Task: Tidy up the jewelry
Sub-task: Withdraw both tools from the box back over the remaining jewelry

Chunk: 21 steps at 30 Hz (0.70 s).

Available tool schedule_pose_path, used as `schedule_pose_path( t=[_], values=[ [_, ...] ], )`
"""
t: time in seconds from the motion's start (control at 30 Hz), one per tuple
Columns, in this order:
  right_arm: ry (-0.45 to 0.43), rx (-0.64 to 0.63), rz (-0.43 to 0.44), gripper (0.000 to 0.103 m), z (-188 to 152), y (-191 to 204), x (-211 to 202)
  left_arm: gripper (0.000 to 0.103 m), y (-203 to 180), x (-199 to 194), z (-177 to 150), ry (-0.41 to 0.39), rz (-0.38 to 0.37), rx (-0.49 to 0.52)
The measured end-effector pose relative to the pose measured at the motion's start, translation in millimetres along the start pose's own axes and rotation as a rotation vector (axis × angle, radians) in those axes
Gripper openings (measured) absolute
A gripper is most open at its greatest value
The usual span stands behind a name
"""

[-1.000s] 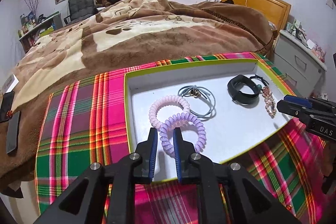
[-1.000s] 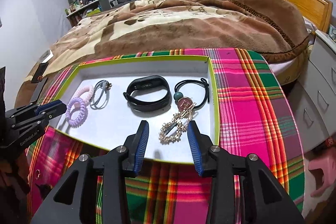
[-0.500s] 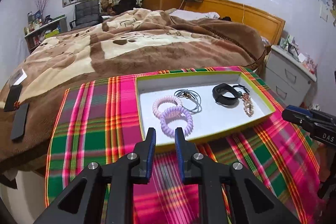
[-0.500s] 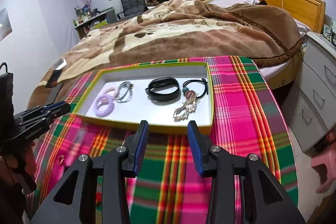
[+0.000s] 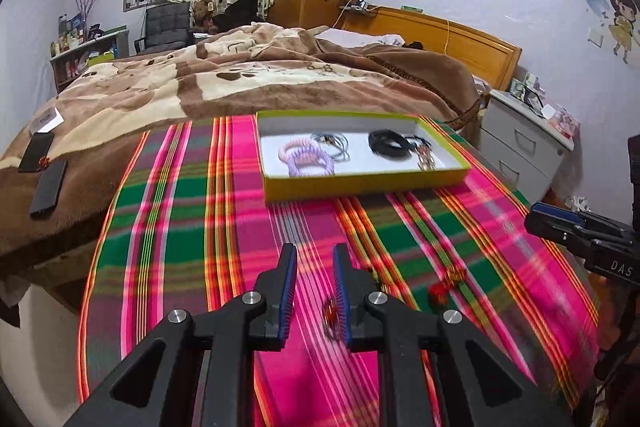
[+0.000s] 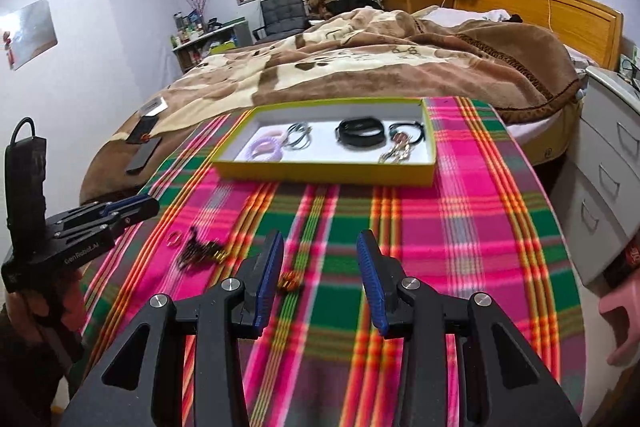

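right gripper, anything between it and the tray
In the right wrist view, only bare plaid cloth lies between the right gripper and the tray. A small orange ring sits beside its left finger, off that line.

Yellow-rimmed tray point(image 6: 320, 174) holds lilac coil tie point(image 6: 262, 149), pink coil tie point(image 5: 292, 145), grey ties point(image 6: 298, 139), black band point(image 6: 358, 133), gold clip point(image 6: 394, 153); loose ring point(image 6: 174, 238) on cloth.
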State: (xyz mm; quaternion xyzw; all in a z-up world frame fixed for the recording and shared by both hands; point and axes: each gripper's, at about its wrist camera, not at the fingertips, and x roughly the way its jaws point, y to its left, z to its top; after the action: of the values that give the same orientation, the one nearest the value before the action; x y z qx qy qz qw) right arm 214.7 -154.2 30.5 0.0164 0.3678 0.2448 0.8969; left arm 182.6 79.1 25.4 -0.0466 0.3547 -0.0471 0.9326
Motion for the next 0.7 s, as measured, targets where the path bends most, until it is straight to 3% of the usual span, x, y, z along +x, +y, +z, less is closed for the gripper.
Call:
schedule_pose_path(
  t=[0.3,0.7],
  values=[
    [0.039,0.025,0.032,0.039,-35,11,-8,0.018,-5,-14,-36,0.027,-0.018,0.011],
    [0.062,0.048,0.049,0.039,-53,14,-6,0.023,-10,-16,-47,0.037,-0.034,0.016]
  ],
)
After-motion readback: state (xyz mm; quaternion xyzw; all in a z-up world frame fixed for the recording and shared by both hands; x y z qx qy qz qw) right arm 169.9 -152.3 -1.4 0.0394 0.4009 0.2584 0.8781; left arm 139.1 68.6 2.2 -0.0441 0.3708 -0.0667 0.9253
